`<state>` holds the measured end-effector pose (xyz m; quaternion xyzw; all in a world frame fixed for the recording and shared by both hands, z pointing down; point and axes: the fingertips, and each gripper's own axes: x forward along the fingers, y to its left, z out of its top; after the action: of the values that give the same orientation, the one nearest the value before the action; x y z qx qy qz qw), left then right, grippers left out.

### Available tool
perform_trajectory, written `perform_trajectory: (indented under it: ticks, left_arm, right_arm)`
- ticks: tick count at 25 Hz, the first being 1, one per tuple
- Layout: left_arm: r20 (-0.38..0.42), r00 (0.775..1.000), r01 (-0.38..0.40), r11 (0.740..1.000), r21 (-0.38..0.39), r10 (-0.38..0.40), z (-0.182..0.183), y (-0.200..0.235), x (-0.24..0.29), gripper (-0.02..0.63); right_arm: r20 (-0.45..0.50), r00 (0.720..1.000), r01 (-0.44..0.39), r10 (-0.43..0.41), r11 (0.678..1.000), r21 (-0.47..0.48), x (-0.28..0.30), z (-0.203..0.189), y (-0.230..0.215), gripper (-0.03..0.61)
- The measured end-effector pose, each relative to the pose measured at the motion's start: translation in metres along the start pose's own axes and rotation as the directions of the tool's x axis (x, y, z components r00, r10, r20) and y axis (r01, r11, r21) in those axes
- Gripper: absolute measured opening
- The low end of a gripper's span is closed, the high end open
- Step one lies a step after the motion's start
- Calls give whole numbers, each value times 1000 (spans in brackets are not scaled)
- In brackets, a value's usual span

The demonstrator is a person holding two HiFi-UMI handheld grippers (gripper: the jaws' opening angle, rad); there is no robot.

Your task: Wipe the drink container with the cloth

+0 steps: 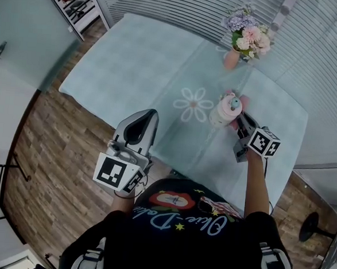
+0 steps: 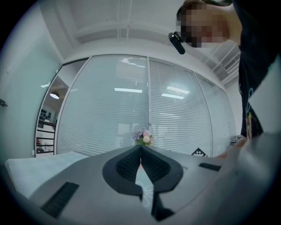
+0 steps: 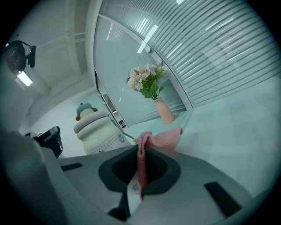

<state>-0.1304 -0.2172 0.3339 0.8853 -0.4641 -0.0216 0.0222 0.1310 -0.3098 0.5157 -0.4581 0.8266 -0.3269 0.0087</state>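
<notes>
The drink container (image 1: 225, 109) is a white, rounded bottle with a teal and pink character lid, standing upright on the table. My right gripper (image 1: 242, 119) is just to its right, shut on a pink cloth (image 1: 243, 101) that lies against the bottle's side. In the right gripper view the cloth (image 3: 164, 137) sticks out past the jaw tips of the right gripper (image 3: 140, 148), with the container (image 3: 99, 131) to the left. My left gripper (image 1: 151, 115) hovers over the table's near edge, shut and empty; the left gripper (image 2: 140, 148) shows closed jaws.
A pink vase of flowers (image 1: 247, 39) stands at the far side of the table (image 1: 156, 61), behind the container. The teal tablecloth bears a white flower print (image 1: 193, 103). Blinds and glass walls surround the table; a shelf (image 1: 71, 0) stands at far left.
</notes>
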Motion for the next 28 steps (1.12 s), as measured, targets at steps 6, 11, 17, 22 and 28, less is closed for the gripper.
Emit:
perform_trajectory:
  ticks: [6, 11, 17, 22, 28]
  left_arm:
    - [2, 1000, -6, 1000, -1, 6, -2, -5, -1, 5]
    - [-1, 1000, -14, 1000, 4, 14, -1, -6, -5, 5]
    - [0, 1000, -9, 1000, 6, 9, 0, -8, -8, 5]
    - [-1, 1000, 9, 1000, 8, -8, 0, -14, -6, 5]
    - [-3, 1000, 18, 1000, 17, -18, 0, -18, -9, 5]
  right_arm:
    - [-54, 997, 46, -47, 999, -15, 3, -14, -10, 12]
    - [-65, 996, 64, -66, 997, -31, 2, -16, -12, 12]
    - [16, 994, 110, -110, 993, -32, -22, 1, -13, 12]
    - [99, 991, 98, -94, 995, -37, -44, 19, 5, 12]
    - [188, 982, 19, -8, 998, -52, -63, 36, 46, 12]
